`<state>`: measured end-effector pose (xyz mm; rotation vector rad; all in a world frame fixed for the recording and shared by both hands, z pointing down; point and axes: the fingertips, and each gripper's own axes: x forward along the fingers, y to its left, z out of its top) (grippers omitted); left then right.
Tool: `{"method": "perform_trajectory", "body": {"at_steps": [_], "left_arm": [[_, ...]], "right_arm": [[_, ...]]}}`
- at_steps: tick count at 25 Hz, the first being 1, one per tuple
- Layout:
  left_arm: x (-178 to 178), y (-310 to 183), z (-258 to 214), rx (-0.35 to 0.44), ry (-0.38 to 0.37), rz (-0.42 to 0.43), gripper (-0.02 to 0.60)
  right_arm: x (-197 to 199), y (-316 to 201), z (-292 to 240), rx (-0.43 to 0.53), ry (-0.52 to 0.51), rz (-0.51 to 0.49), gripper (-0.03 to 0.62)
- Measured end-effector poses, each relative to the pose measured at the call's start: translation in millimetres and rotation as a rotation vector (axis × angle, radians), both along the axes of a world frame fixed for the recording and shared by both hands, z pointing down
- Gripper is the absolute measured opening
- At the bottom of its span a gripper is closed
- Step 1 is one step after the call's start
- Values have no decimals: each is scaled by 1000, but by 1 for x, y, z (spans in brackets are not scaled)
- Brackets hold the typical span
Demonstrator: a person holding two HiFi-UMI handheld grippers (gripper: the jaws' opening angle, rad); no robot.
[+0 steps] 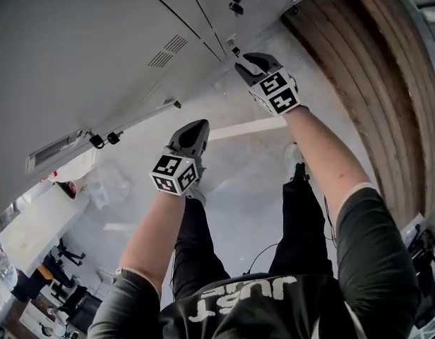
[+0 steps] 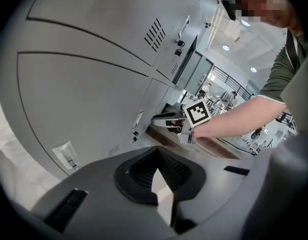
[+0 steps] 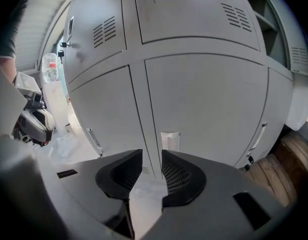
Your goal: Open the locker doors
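Note:
Grey metal lockers [image 1: 97,48] fill the upper left of the head view, their doors closed. My right gripper [image 1: 240,62] is held close to a small latch [image 1: 234,48] on the locker front. In the right gripper view its jaws stand apart, open [image 3: 151,159], with nothing between them, facing the seam between two lower doors [image 3: 204,99] and a label holder [image 3: 170,140]. My left gripper [image 1: 200,126] hangs lower, away from the lockers, its tips together. In the left gripper view it [image 2: 156,156] is shut and empty, with the right gripper [image 2: 166,120] beyond it.
Door handles with keys sit on the lower doors [image 3: 258,136] [image 3: 94,139], and another lock [image 1: 97,140] at the left. Wooden planks [image 1: 366,62] lie on the floor at the right. A plastic bag [image 1: 108,186] and a cluttered table [image 1: 34,224] are at lower left.

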<state>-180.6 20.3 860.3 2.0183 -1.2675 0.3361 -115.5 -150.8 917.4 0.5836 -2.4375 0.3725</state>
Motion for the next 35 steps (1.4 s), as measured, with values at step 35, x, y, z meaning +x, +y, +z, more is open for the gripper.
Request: {"method": "perform_trajectory", "body": {"at_steps": [35], "left_arm": [[6, -23, 47, 21, -5, 62, 6]], "right_arm": [[-38, -21, 42, 102, -11, -239, 212]]}}
